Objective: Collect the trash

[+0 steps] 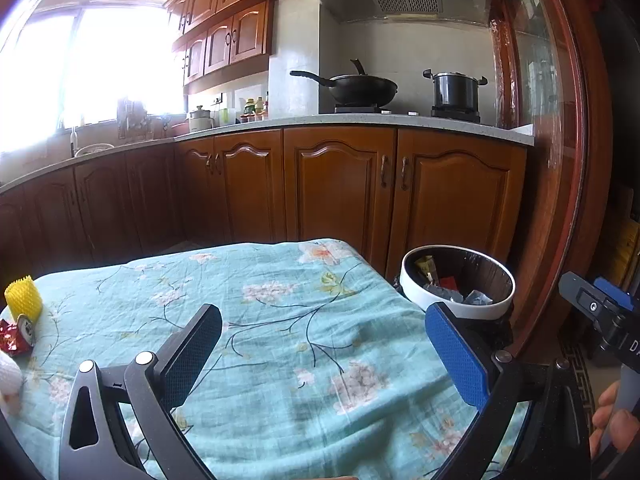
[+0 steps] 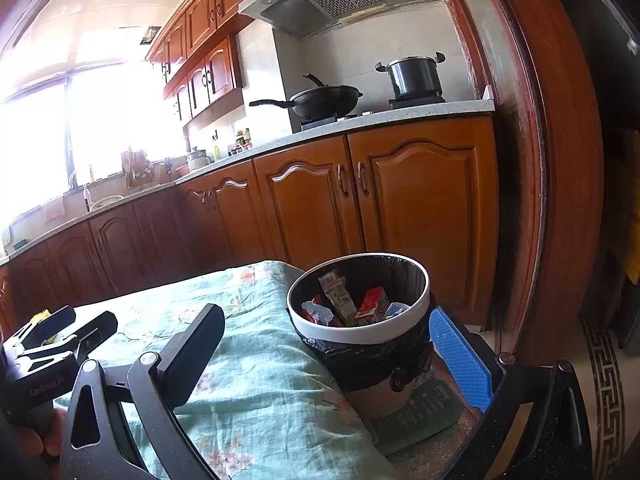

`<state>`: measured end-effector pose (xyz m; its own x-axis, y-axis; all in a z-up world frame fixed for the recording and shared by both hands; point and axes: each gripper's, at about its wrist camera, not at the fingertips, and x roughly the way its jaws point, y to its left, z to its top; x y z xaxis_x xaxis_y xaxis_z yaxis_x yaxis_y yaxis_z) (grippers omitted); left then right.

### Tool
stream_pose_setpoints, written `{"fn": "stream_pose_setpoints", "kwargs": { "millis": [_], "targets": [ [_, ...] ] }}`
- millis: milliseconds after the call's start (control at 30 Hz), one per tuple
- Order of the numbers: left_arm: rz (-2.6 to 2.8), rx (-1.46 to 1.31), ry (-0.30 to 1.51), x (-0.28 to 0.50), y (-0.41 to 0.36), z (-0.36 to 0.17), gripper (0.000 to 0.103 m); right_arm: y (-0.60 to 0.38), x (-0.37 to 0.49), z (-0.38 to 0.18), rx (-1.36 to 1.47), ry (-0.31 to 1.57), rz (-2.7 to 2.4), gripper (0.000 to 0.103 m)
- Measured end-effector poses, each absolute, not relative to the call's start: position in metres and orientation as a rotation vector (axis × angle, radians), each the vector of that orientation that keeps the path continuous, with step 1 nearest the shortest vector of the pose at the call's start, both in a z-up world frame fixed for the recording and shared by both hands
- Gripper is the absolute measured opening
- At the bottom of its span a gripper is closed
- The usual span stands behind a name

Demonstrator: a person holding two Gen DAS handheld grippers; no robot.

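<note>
Kitchen setting, worktop (image 1: 280,320) under a teal floral cloth. Left claw (image 1: 324,356) spread wide, nothing between the pads, hovering over bare cloth. Right claw (image 2: 328,360) likewise wide open and empty, pointed at the trash bin (image 2: 360,328), which stands just off the worktop's right edge on a green mat (image 2: 416,412). Remaining trash grouped at the far left edge of the worktop in the left wrist view: yellow foam net sleeve (image 1: 23,298), upright; drink can (image 1: 27,328) lying on its side just below it; crumpled red foil wrapper (image 1: 10,339) touching the can; a white soft item (image 1: 9,376) beside them (identity not clear, cut off by the frame edge). Handling, as judged: sleeve very light and springy, likely to collapse under the pads, best pinched across the middle; can light, rigid, smooth, prone to roll, best taken across the body; wrapper featherweight and crinkly, best nipped at a raised fold. Bin already holding cartons and wrappers, black liner folded over under a white rim. Writing: partial white lettering on the other claw's body in each view, not legible with confidence; print on the cartons and the mat too small to read.
</note>
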<state>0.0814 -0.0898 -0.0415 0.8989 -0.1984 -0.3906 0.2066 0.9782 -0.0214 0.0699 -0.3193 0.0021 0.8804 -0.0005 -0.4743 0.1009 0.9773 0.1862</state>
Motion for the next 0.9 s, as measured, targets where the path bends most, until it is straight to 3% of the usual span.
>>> {"fn": "stream_pose_setpoints", "kwargs": {
  "millis": [900],
  "targets": [
    [-0.224, 0.02, 0.388, 0.0838, -0.0859, -0.0428, 0.102, -0.3186, 0.0728, 0.0002, 0.217, 0.505, -0.036, 0.103]
  ]
}}
